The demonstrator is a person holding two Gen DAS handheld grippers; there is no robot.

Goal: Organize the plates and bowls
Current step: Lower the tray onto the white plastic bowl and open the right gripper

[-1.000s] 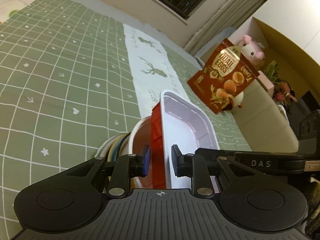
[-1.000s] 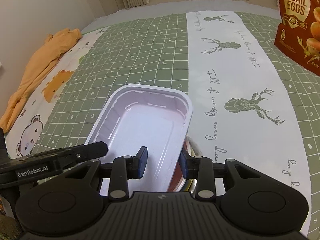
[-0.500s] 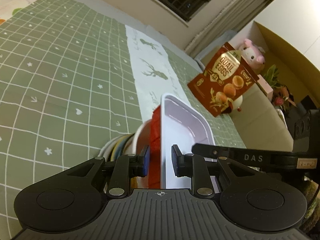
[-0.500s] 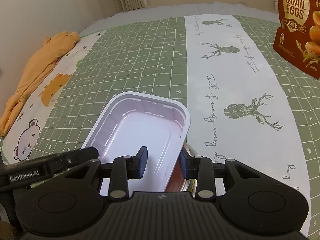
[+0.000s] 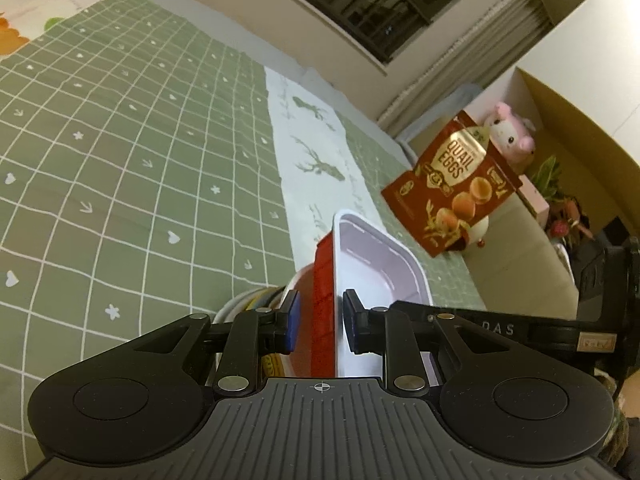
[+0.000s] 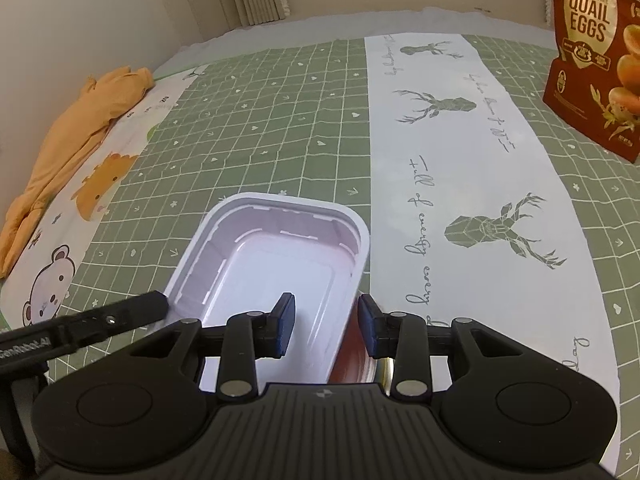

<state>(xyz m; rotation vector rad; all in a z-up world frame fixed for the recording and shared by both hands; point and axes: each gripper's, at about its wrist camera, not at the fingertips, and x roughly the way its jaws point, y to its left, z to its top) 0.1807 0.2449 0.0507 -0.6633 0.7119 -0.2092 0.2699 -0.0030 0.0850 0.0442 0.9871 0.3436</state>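
Note:
A rectangular tray, white inside and red outside, (image 5: 376,256) (image 6: 280,264) is held tilted above a stack of round bowls and plates (image 5: 260,300). My left gripper (image 5: 320,322) is shut on the tray's near wall, one finger outside on the red side, one inside. My right gripper (image 6: 325,328) straddles the tray's right rim with its jaws apart, a gap showing on both sides. A red-lined bowl (image 6: 352,360) shows under the tray in the right wrist view.
The bed is covered by a green grid sheet (image 5: 120,152) with a white deer runner (image 6: 460,160). A quail eggs bag (image 5: 452,184) (image 6: 592,56) stands at the right. An orange cloth (image 6: 80,120) lies far left. A pink plush toy (image 5: 512,132) sits beyond the bed.
Both grippers and the tray have risen a little and tilted; the view now takes in more of the bed and room. The grips look the same.

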